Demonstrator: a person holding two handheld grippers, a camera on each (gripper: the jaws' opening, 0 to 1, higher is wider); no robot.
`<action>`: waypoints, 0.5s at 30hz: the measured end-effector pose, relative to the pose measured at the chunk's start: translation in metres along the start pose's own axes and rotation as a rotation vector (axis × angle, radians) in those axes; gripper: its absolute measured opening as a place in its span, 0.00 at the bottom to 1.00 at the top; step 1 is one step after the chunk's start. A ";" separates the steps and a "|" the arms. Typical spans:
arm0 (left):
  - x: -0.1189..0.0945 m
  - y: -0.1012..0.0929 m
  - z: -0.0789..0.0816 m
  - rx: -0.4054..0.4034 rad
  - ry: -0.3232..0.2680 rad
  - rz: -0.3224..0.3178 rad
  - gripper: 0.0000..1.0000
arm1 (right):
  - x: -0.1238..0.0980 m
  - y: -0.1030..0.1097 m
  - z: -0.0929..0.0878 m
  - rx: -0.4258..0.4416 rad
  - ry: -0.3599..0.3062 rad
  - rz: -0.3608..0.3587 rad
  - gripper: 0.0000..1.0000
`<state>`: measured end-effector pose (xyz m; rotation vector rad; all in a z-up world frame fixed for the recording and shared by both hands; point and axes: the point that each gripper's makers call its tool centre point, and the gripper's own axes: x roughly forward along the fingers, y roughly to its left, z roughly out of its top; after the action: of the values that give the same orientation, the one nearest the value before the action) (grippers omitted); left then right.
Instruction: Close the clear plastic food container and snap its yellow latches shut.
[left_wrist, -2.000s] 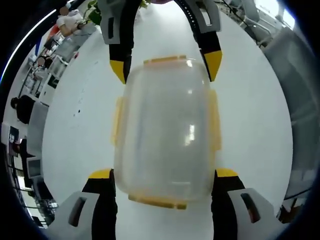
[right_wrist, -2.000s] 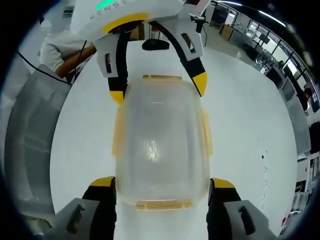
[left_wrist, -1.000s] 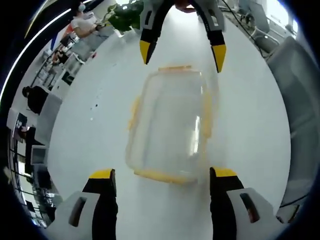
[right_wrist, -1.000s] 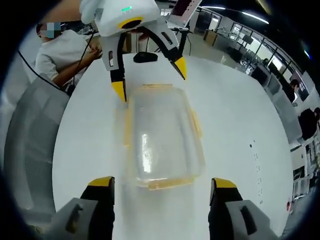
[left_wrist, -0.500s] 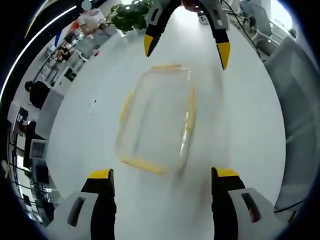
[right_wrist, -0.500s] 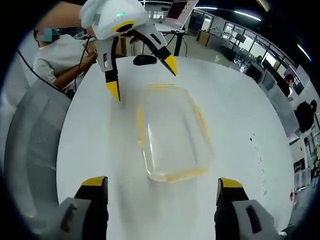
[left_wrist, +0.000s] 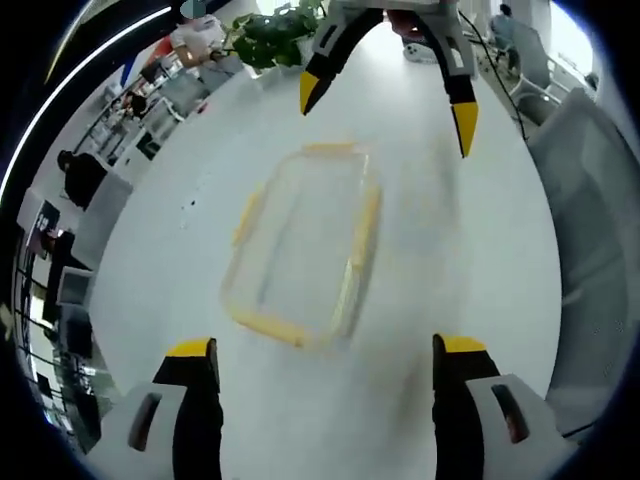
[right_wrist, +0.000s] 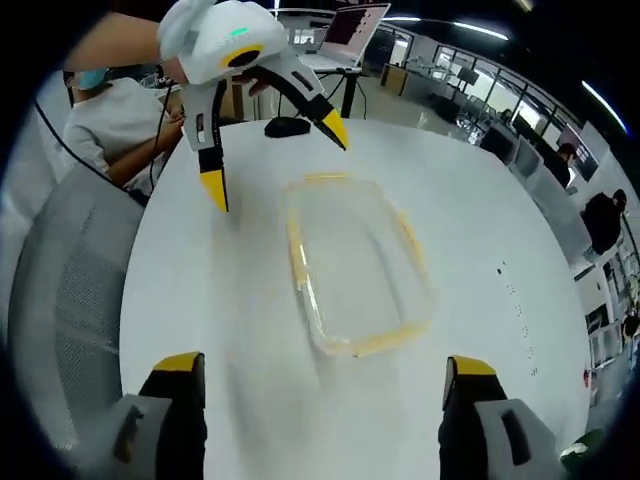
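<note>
Above the container, both grippers gape wide, holding nothing.

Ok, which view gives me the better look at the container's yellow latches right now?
The right gripper view: the container sits near centre with its yellow latches fairly distinct along the sides and near end. The left gripper view shows the same container streaked by motion blur, so its latches smear into the rim.

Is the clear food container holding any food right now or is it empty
Empty, as far as the pictures show. The white table shows plainly through the clear food container in both views, with nothing inside it.
</note>
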<state>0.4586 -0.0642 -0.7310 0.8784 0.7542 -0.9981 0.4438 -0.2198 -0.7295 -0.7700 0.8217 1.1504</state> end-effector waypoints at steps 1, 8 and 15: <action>0.000 -0.001 0.000 0.000 -0.002 0.001 0.87 | -0.001 0.001 0.000 0.007 -0.003 -0.001 0.99; -0.003 -0.004 0.003 -0.009 -0.018 0.007 0.91 | -0.006 0.008 -0.003 0.035 -0.016 -0.014 0.99; -0.007 -0.014 0.005 -0.017 -0.035 0.011 0.93 | -0.012 0.013 -0.005 0.062 -0.033 -0.031 0.99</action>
<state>0.4443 -0.0701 -0.7265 0.8477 0.7267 -0.9940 0.4283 -0.2269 -0.7225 -0.7088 0.8116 1.1026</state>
